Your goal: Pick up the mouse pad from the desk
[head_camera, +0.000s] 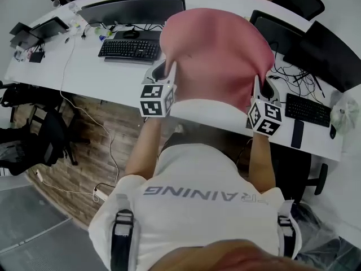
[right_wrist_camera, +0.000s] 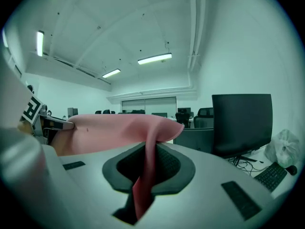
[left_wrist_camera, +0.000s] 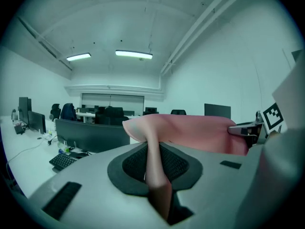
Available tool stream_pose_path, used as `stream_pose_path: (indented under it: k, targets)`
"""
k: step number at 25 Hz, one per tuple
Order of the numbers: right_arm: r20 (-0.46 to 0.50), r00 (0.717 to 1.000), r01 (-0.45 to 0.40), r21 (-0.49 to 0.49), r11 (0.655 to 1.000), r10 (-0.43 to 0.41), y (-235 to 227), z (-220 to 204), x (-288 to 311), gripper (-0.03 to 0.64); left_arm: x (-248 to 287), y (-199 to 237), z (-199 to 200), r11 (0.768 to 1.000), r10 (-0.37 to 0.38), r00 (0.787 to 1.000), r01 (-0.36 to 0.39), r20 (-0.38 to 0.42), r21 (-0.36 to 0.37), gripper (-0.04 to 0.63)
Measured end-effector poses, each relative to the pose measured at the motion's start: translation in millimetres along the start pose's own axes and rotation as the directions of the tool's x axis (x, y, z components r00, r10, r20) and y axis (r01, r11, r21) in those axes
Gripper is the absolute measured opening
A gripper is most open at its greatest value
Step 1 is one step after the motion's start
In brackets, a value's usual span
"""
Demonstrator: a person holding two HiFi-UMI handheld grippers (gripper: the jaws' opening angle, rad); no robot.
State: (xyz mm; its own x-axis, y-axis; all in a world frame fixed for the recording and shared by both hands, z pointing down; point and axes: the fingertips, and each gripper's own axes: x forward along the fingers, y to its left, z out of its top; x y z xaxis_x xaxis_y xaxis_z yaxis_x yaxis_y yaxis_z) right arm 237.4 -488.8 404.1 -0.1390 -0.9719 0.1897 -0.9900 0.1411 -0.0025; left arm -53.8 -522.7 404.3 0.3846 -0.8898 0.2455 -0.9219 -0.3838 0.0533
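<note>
Pinching the pink mouse pad (head_camera: 217, 55) between them, the left gripper (head_camera: 165, 72) clamps its left edge and the right gripper (head_camera: 259, 86) its right edge, holding it stretched in the air above the white desk (head_camera: 107, 75) with keyboards (head_camera: 128, 49) and monitors (head_camera: 135, 10)

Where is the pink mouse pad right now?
In the head view the mouse pad hangs mid-picture above the white desk, held by the left gripper and the right gripper.
</note>
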Motion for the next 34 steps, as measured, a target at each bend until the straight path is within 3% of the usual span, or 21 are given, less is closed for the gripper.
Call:
stream_pose_path:
  k: [11,34]
  targets:
    - [0.193,0.981,-0.015,-0.053,0.999,0.025,14.1,77.2,-31.2,0.061,-42.4,0.0,66.2,1.0,0.017,0.983,-0.02,0.185,0.016,0.083]
    - [0.19,0.981,-0.027,-0.069,0.997,0.04,26.8,78.6,-34.5,0.061,-51.0,8.2,71.0,0.999,0.042,0.977,-0.045,0.211,0.008,0.08]
